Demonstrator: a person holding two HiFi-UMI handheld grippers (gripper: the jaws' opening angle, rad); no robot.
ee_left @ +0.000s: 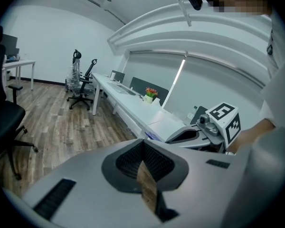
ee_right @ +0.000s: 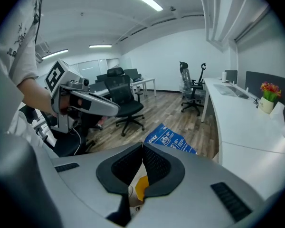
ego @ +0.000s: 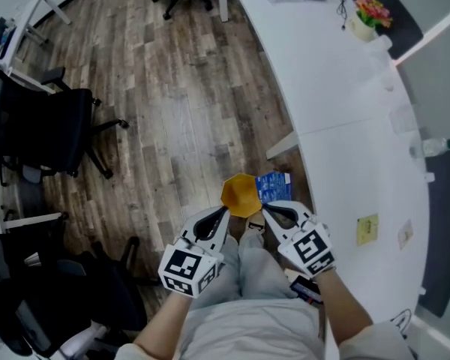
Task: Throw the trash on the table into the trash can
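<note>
Grey trousers (ego: 251,265) fill the head view at 6 o'clock, closest of all. Just past the knees, the left gripper (ego: 225,212) and the right gripper (ego: 265,210) sit side by side and point to 12 o'clock. Both have their tongs pressed together, with nothing pinched at the tips. The thin slit behind the left tips shows only floor. The slit behind the right tips shows something orange and white down below. Just ahead of the two tips, between them, is an orange bin (ego: 241,195) that looks like the trash can. A blue packet (ego: 274,185) is just beside it at 3 o'clock. The long white table (ego: 345,111) is on that side too. Its curved edge runs from 12 o'clock down to 5 o'clock and passes close by the packet. A yellow paper (ego: 367,229) lies flat on the table at 3 o'clock from the right gripper, near it but apart. The wood floor (ego: 172,103) is wide and bare from the bin out to 11 o'clock. Black chairs (ego: 45,130) stand at 9 o'clock, well apart from the bin. Far off at 1 o'clock, a flower pot (ego: 367,17) stands on the table.
</note>
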